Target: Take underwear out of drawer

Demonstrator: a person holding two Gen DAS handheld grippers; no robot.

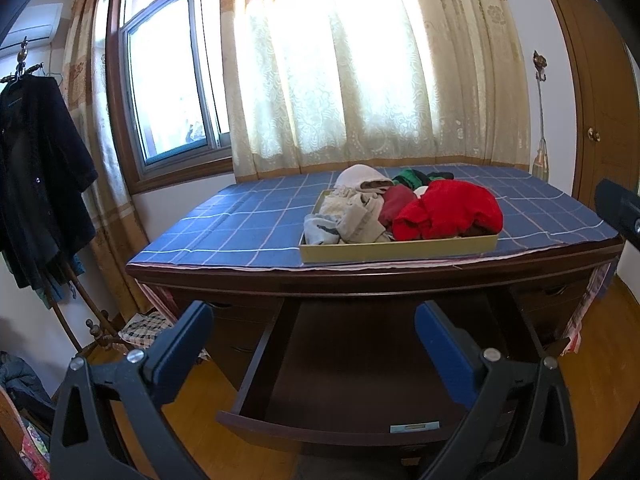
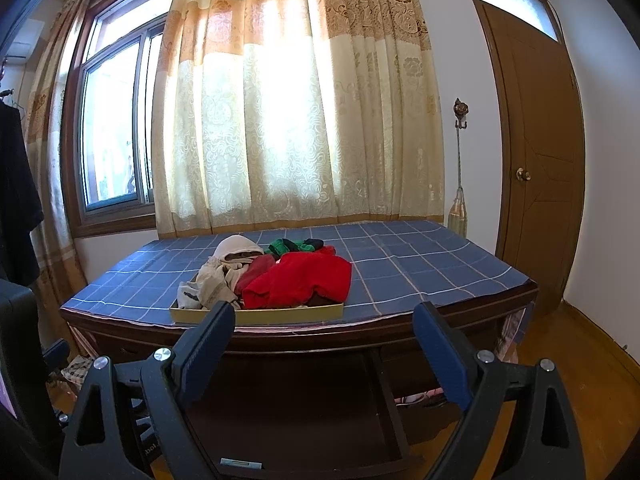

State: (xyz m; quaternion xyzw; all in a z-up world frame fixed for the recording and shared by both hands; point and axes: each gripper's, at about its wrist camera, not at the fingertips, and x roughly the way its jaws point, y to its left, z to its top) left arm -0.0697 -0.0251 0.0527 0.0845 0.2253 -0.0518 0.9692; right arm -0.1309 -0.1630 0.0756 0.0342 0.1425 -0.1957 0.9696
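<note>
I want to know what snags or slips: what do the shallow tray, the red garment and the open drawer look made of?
Shallow tan tray: likely cardboard, matte, thin flat walls. Bright red garment: soft knit or fleece, fuzzy, rumpled folds. Pulled-out dark brown drawer: wood or veneer, smooth, faintly glossy.

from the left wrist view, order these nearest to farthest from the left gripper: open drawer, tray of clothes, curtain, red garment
1. Open drawer: directly below and ahead of the left gripper, between its open fingers.
2. Tray: on the blue checked cloth, its front wall near the desk's front edge.
3. Red garment: piled in the tray's right half, behind that front wall.
4. Curtain: hanging behind the desk.
</note>
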